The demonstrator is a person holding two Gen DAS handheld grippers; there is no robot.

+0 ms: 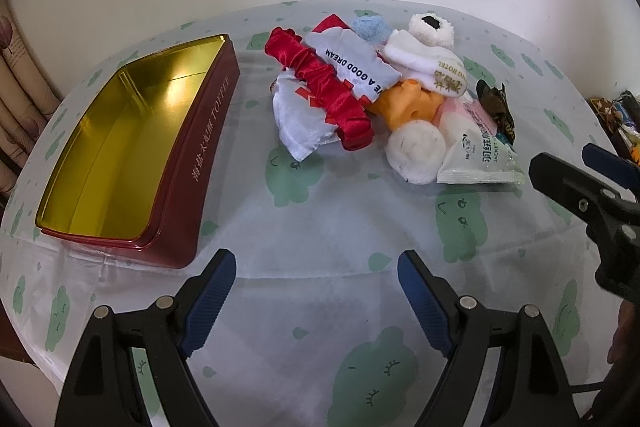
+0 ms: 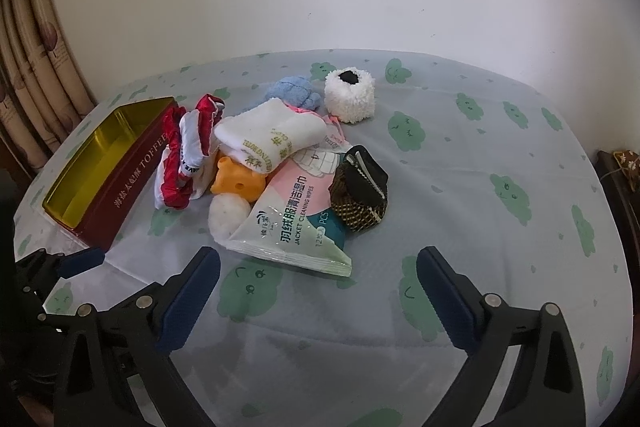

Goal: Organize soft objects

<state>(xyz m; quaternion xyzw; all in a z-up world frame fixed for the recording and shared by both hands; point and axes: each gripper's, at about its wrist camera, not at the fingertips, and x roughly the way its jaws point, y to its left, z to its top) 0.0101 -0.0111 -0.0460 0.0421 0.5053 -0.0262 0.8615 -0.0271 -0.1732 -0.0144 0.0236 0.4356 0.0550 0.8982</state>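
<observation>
Soft pile (image 2: 276, 167) heaped mid-table, ahead of both grippers | toffee tin (image 1: 132, 155) left of pile, apart | left gripper (image 1: 316, 263) spread wide, nothing between | right gripper (image 2: 318, 259) spread wide, wipes pack (image 2: 292, 223) just ahead, untouched

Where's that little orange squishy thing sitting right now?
The orange toy sits mid-pile in the right wrist view, under the white towel, beside the wipes pack.

My left gripper (image 1: 316, 267) hangs open over the worktop (image 1: 320, 227), an empty toffee tin (image 1: 120, 147) left of heaped soft objects (image 1: 380, 99).
</observation>
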